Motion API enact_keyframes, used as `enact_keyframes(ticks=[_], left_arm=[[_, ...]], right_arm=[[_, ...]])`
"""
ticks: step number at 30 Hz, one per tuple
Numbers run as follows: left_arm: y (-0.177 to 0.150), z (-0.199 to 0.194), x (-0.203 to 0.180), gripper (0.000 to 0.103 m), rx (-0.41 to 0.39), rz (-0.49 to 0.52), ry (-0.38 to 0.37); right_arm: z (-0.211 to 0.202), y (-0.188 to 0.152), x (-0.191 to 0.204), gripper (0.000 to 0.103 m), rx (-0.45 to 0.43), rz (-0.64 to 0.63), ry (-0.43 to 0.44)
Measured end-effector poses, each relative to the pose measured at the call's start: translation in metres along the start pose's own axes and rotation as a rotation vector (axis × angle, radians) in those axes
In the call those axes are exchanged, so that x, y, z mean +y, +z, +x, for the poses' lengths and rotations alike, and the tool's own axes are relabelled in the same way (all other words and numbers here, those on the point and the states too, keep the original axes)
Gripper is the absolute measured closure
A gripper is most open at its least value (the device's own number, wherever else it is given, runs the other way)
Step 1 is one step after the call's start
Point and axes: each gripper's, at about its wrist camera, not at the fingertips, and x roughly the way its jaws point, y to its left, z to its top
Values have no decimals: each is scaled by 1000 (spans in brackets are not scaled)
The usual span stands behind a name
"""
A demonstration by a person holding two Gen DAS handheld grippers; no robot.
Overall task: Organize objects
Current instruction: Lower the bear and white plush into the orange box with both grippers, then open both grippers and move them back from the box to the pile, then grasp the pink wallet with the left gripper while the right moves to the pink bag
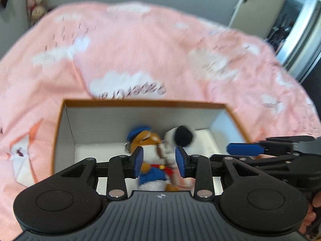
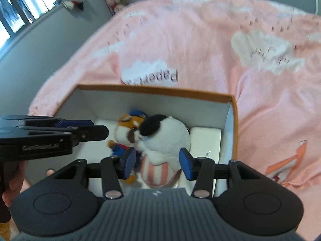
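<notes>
Both plushes lie side by side in the box (image 2: pixel 233 120), heads toward its far wall, so each runs straight ahead along your claws. The sailor plush (image 1: pixel 149 160) sits below and ahead of your left claw (image 1: pixel 159 161), whose jaws stand apart with no pad pressing it. The white plush (image 2: pixel 166 138) lies the same way under your right claw (image 2: pixel 157 163), also parted and clear. Each hand is nearer its own toy; the sailor is on the left.
</notes>
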Motion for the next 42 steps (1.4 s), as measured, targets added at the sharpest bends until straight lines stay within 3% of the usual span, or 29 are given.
enact_keyframes(ticks=[6,11,18,23,29,33,37,42], left_arm=[[-46,-74,-28,64,-130,55,-48],[-97,-99,-38,64,-104,-28,-120],[-154,-78,-42,64,63,-133,-167],[-180,-63,-42,64,166,-224,-184],[-198,-67,-56,64,194,-145,-135],[-211,-65,-57,64,231,-144,-148],[-215,-66,-55,64,236,-158,-156],[-216,-65,-50,64,239,-181,-153]], right_arm=[[-73,-45,25,52,-152,-57,21],[-113,-96,41,52,-182,-72,13],[-122,-167,32,52,-39,65,-10],[-114,-208,22,52,71,151,-98],[-127,-231,16,52,79,186,-139],[-123,-241,14,52,125,201,-110],[-113,-245,7,45,164,249,-55],[-100,-244,10,45,175,252,-14]])
